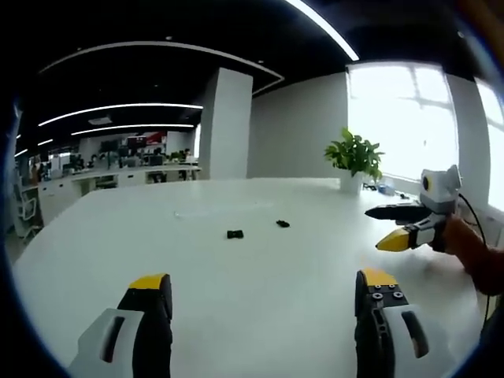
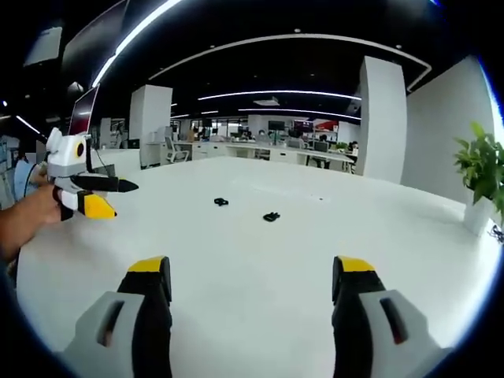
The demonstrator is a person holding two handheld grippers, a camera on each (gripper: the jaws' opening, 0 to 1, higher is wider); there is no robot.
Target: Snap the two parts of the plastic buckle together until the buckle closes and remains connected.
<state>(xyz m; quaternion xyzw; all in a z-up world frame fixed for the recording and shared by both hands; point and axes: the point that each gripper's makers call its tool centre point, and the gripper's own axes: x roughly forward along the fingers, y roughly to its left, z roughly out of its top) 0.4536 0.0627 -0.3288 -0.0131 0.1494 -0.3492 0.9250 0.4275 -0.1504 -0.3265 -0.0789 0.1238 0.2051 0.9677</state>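
White desk (image 1: 260,268), two black buckle parts (image 1: 235,234) (image 1: 283,224) lying apart, untouched.
Both sit well ahead of each hand-held gripper; left hand-held gripper (image 1: 264,295) and right hand-held gripper (image 2: 250,283) hover released and empty, jaws spread, likely poised to approach.

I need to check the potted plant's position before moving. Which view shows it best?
The left gripper view: the potted plant stands whole, pot and leaves, at the white table's far edge. The right gripper view has it cut off at the right rim.
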